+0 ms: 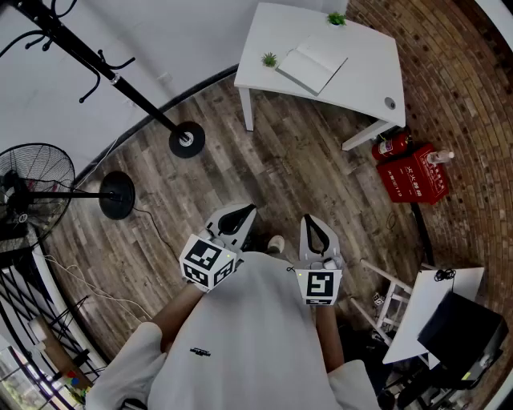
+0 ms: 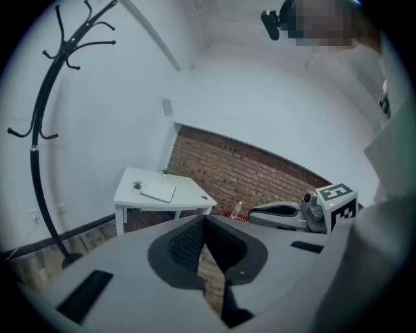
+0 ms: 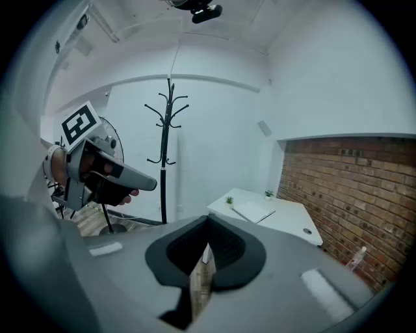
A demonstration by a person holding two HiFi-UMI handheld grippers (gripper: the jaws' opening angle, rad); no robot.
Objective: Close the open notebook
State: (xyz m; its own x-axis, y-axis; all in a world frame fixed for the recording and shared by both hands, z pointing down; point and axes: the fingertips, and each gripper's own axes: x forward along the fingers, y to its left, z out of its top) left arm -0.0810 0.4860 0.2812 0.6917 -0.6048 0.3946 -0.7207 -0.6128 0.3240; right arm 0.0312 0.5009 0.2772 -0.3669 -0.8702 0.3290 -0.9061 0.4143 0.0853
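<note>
Open notebook (image 1: 313,64) lies flat on the white table (image 1: 365,48) at the far end of the room, well apart from both grippers. In the head view it sits skewed to the table edges, its long axis running diagonally from the lower left by a small potted plant (image 1: 269,59) up to the right, toward a second plant (image 1: 337,18) at the far edge. Pages face up, cover not folded over. Left gripper (image 1: 240,215) and right gripper (image 1: 314,224) are held side by side close to the person's chest over the wooden floor (image 1: 264,168), both pointing toward the table and tilted slightly down. Left gripper view: jaws clenched together at the tips, nothing between them, notebook far ahead. Right gripper view: jaws also closed and empty, notebook visible beyond them on the table. Coat stand (image 1: 120,80) and fan (image 1: 32,184) at left, red box (image 1: 415,172) by the brick wall (image 1: 457,88).
</note>
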